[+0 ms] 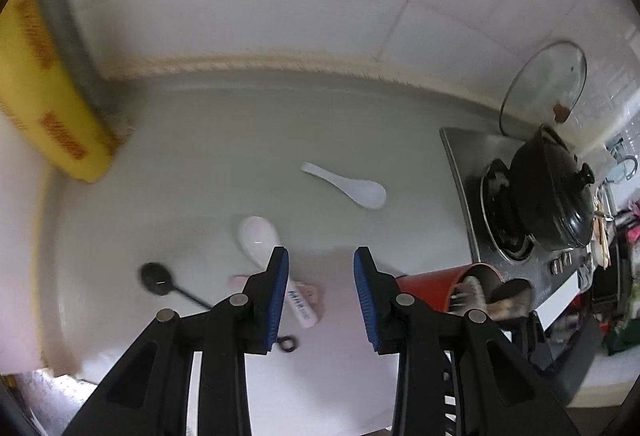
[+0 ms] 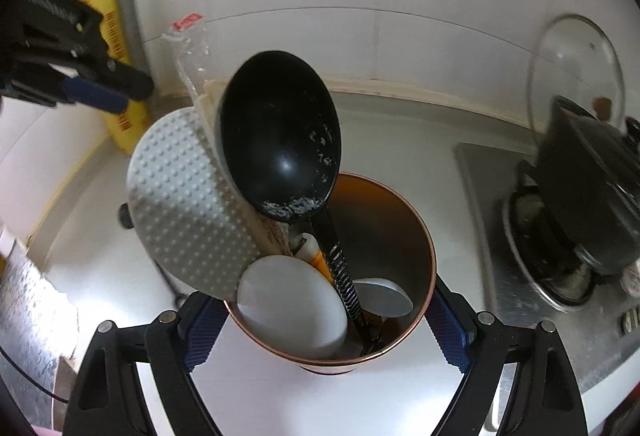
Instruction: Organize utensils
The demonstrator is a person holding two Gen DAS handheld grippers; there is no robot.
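In the left wrist view my left gripper [image 1: 321, 256] hangs open over the pale counter [image 1: 240, 140], nothing between its blue pads. Below it lie a white soup spoon [image 1: 346, 188], a white rice scoop [image 1: 258, 236] whose handle runs under the left finger, and a black spoon [image 1: 156, 278]. The red utensil holder [image 1: 428, 284] shows at the right. In the right wrist view my right gripper [image 2: 324, 300] is shut on that holder [image 2: 384, 220], pads on both sides. It holds a black ladle [image 2: 280, 132], a dotted white paddle [image 2: 184, 200] and white spoons [image 2: 292, 308].
A yellow package [image 1: 44, 84] leans at the back left by the wall. A gas stove [image 1: 472, 196] with a black pot [image 1: 556, 192] stands at the right, a glass lid [image 1: 548, 84] propped behind it. The left gripper [image 2: 96, 92] appears upper left in the right wrist view.
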